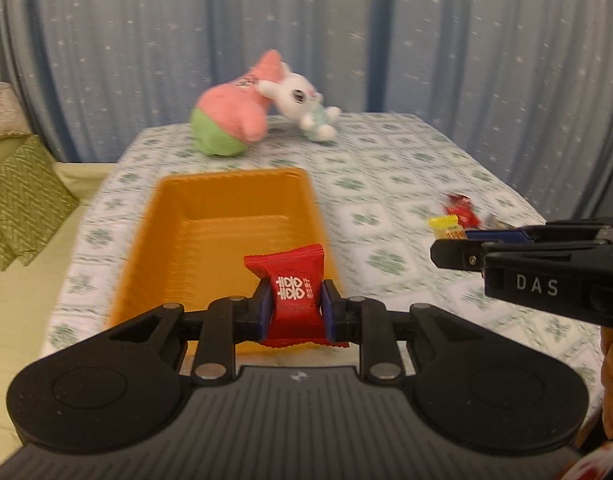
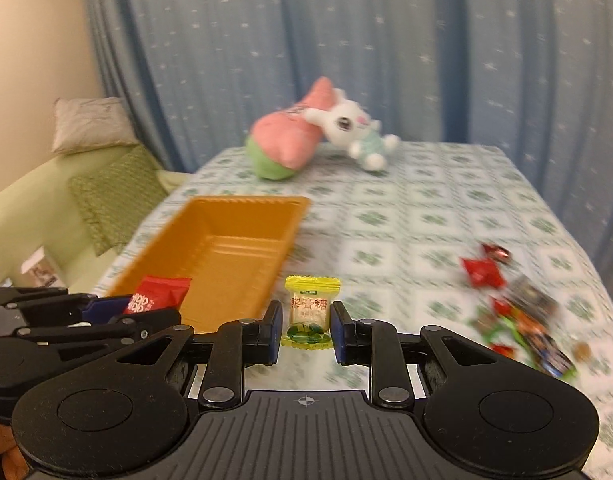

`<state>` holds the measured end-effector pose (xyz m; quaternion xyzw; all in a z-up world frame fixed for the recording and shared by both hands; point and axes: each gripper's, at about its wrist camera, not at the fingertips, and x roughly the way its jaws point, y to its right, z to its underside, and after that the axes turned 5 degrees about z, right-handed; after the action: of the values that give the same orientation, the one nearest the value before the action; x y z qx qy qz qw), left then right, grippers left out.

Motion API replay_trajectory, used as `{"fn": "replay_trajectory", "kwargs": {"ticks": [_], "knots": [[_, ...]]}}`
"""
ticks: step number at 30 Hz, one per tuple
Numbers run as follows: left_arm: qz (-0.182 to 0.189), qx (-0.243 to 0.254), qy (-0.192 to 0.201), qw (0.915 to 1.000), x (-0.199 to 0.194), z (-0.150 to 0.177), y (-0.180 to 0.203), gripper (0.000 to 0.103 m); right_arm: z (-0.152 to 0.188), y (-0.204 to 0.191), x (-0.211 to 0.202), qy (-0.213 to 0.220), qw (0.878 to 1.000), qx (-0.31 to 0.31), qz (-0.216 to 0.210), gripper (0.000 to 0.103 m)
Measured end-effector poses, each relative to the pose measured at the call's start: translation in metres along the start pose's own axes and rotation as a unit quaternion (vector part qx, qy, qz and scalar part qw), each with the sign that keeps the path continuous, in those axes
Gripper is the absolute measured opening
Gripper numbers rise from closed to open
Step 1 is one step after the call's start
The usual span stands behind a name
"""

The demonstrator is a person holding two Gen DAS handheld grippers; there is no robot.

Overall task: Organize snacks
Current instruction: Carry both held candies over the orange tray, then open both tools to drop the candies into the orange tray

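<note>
My left gripper (image 1: 296, 304) is shut on a red candy packet (image 1: 292, 280) with white print, held above the near end of an empty orange tray (image 1: 210, 216). My right gripper (image 2: 306, 320) is shut on a yellow wrapped candy (image 2: 309, 308), held over the tablecloth just right of the orange tray (image 2: 226, 240). Each gripper shows in the other's view: the right gripper (image 1: 440, 250) with the yellow candy (image 1: 446, 229) at the right, the left gripper (image 2: 118, 308) with the red packet (image 2: 158, 292) at the left. A pile of loose snacks (image 2: 518, 312) lies on the table at the right.
A pink and green plush (image 1: 230, 116) and a white rabbit plush (image 1: 302, 100) lie at the table's far end before a blue curtain. A green-patterned tablecloth (image 2: 426, 208) covers the table. A green cushioned sofa (image 2: 106, 196) stands beyond the table's left edge.
</note>
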<state>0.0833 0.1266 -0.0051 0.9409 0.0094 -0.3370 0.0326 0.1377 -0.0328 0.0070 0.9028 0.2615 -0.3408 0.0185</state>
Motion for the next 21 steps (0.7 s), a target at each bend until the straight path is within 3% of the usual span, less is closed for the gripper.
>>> {"fn": "replay_trajectory", "kwargs": {"ticks": [8,21], "knots": [[-0.018,-0.013,-0.004,0.9998,0.011,-0.01,-0.049,0.022,-0.017,-0.033,0.045,-0.022,0.999,-0.004,-0.025,0.026],[-0.006,-0.034,-0.023,0.9992,0.041,-0.012,-0.081,0.022,-0.021,-0.043,0.088,-0.049,0.998,0.007,-0.033,0.026]]}}
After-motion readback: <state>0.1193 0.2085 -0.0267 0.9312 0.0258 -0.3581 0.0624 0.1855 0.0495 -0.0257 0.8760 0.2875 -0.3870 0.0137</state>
